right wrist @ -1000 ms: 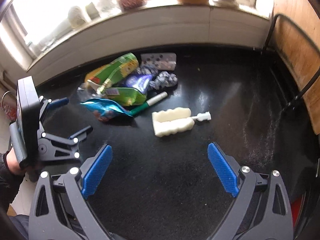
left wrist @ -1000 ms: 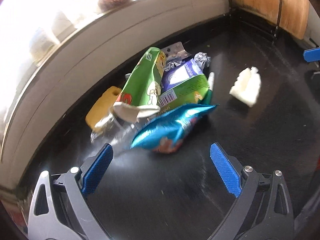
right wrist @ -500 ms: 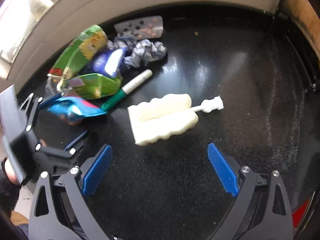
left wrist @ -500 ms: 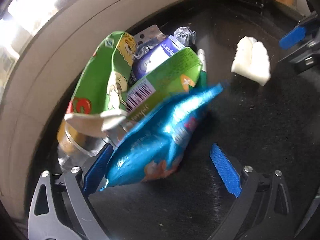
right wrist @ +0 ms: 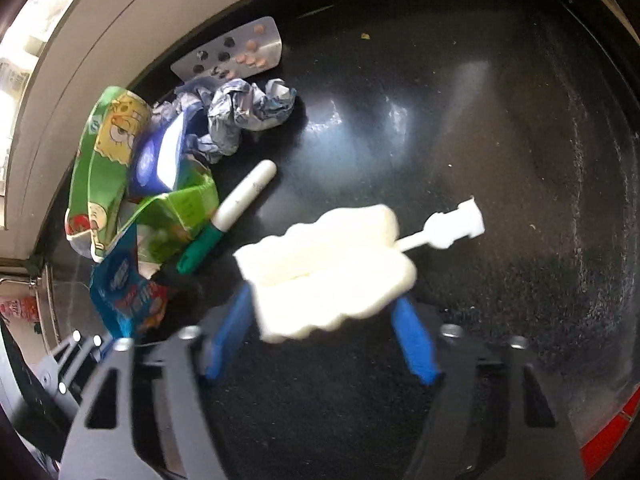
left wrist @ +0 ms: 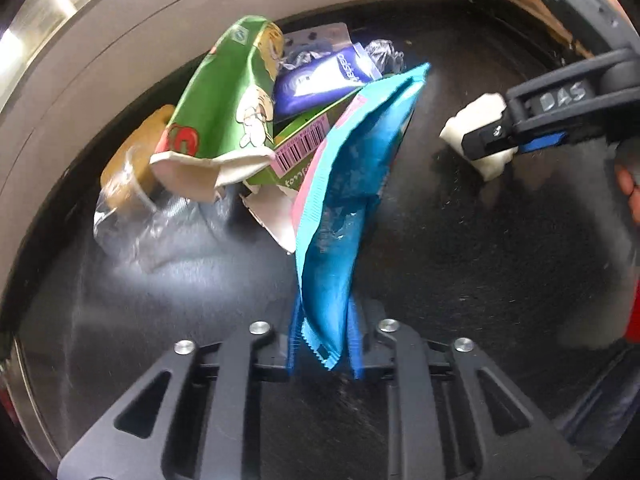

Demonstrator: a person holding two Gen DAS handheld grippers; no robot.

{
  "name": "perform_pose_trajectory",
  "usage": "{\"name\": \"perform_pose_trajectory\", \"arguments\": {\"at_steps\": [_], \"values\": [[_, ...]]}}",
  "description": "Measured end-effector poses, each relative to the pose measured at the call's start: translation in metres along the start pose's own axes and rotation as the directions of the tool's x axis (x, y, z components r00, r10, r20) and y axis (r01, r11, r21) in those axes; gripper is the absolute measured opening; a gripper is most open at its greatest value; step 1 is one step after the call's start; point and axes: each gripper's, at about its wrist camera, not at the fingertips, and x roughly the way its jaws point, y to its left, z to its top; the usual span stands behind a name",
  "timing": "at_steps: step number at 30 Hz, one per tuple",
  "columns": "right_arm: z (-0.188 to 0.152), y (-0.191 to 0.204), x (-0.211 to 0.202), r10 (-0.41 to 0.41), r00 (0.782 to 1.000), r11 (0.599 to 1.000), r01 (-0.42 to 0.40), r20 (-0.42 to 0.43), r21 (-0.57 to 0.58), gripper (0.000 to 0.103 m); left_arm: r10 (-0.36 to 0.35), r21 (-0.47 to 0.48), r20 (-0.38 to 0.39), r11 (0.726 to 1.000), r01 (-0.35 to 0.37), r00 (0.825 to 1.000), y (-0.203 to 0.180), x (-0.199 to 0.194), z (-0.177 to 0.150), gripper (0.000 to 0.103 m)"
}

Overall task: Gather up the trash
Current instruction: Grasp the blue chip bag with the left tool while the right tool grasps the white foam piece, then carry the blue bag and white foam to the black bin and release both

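Observation:
My left gripper (left wrist: 325, 344) is shut on the near end of a blue snack bag (left wrist: 352, 184), which stands up between the pads. Behind it lies a trash pile: a green juice carton (left wrist: 224, 112), a purple-blue pack (left wrist: 320, 80), crumpled foil (left wrist: 384, 52) and a clear plastic bag (left wrist: 148, 220). My right gripper (right wrist: 320, 328) has its blue pads on both sides of a white foam brush head (right wrist: 328, 268); the pads look in contact with it. It also shows in the left wrist view (left wrist: 480, 136).
A green-and-white marker (right wrist: 228, 216), crumpled paper (right wrist: 244, 112) and a pill blister (right wrist: 236, 52) lie on the black counter (right wrist: 480, 120). A pale wall ledge (left wrist: 100, 52) runs behind the pile. A yellow object (left wrist: 132, 152) lies by the carton.
My left gripper has closed on the blue snack bag and tilted it up. My right gripper moved forward and closed around the foam brush head.

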Motion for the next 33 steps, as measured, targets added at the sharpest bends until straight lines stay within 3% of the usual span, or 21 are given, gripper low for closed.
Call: {"name": "perform_pose_trajectory", "arguments": {"at_steps": [3, 7, 17, 28, 33], "values": [[-0.002, 0.007, -0.011, -0.017, 1.0, 0.998, 0.018, 0.022, -0.054, 0.026, 0.015, -0.013, 0.014, 1.0, -0.015, 1.0, -0.005, -0.015, -0.002, 0.015], [-0.01, 0.017, -0.033, -0.034, 0.997, 0.99, 0.043, 0.074, -0.135, 0.019, 0.015, -0.062, 0.029, 0.998, -0.014, 0.999, -0.009, -0.037, -0.004, 0.014], [-0.05, 0.038, -0.094, -0.019, 0.984, 0.943, 0.076, 0.176, -0.324, 0.018, 0.047, -0.147, 0.067, 0.988, -0.037, 0.997, -0.015, -0.089, -0.022, 0.014], [-0.089, 0.058, -0.119, 0.005, 0.98, 0.912, 0.077, 0.199, -0.404, 0.018, 0.096, -0.243, 0.065, 0.967, -0.078, 0.993, 0.0, -0.111, -0.044, 0.014], [-0.103, 0.084, -0.126, 0.02, 0.977, 0.868, 0.089, 0.213, -0.488, 0.018, 0.137, -0.294, 0.067, 0.949, -0.111, 0.988, 0.011, -0.125, -0.059, 0.014]]}}
